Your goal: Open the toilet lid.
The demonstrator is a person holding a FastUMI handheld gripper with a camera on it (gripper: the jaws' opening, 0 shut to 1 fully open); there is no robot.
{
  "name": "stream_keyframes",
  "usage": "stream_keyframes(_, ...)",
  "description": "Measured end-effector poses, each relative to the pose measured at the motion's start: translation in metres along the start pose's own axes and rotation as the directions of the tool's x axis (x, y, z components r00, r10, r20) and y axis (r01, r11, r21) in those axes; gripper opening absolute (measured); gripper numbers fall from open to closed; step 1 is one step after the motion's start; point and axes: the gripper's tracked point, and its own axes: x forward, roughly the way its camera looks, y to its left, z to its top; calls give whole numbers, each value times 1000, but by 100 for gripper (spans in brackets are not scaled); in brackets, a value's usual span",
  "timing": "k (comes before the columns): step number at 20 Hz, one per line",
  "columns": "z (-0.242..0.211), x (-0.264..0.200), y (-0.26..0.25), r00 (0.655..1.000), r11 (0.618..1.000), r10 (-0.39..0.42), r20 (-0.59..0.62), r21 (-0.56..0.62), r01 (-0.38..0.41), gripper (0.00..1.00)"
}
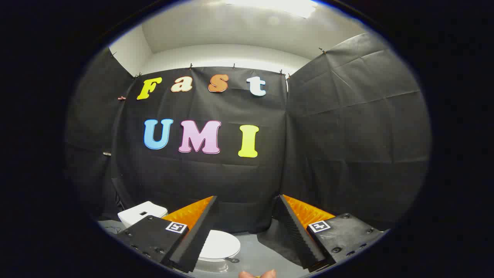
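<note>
Nearest to us we see a small part of a person's hand (257, 274), only the fingertips, just below the claw (247, 200). The claw is held wide: its two ribbed fingers (198, 231) stand far apart and nothing is between them, so it holds nothing. Each finger is fixed on a dark block with screws, and each block carries a small square black-and-white marker (176, 227).

We take the white oval toilet lid (220, 245) as our landmark. It lies flat and closed on the toilet, low in the scene, and the left finger covers its left part. The lid is below the level of the fingertips and is mostly seen in the gap between the fingers, close to the left one. We cannot see any contact between the claw and the lid. Behind the lid and to its left stands the white rectangular toilet tank (141, 212), with a small dark button on its top; the left block hides its lower part. Right of the lid there is the smooth grey floor (256, 255), and a fold of black cloth (276, 241) lies on it near the right finger. Behind the lid and the tank the black cloth wall (347, 135) of the booth rises, and above it we see a white ceiling (239, 31) with a bright light.
</note>
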Motion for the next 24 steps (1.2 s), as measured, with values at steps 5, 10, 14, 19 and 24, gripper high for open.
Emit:
stream_keyframes(5, -3, 2, -1, 1000, 1000, 10, -2, 10, -10, 98)
stream_keyframes(10, -13, 11, -6, 1000, 1000, -6, -7, -1, 6, 98)
stream_keyframes(14, -23, 15, -6, 1000, 1000, -8, -19, 12, 8, 98)
stream_keyframes(19, -40, 24, -4, 1000, 999, -7, -14, 38, 7, 98)
stream_keyframes(24, -70, 38, -12, 1000, 996, -4, 1, 85, 4, 98)
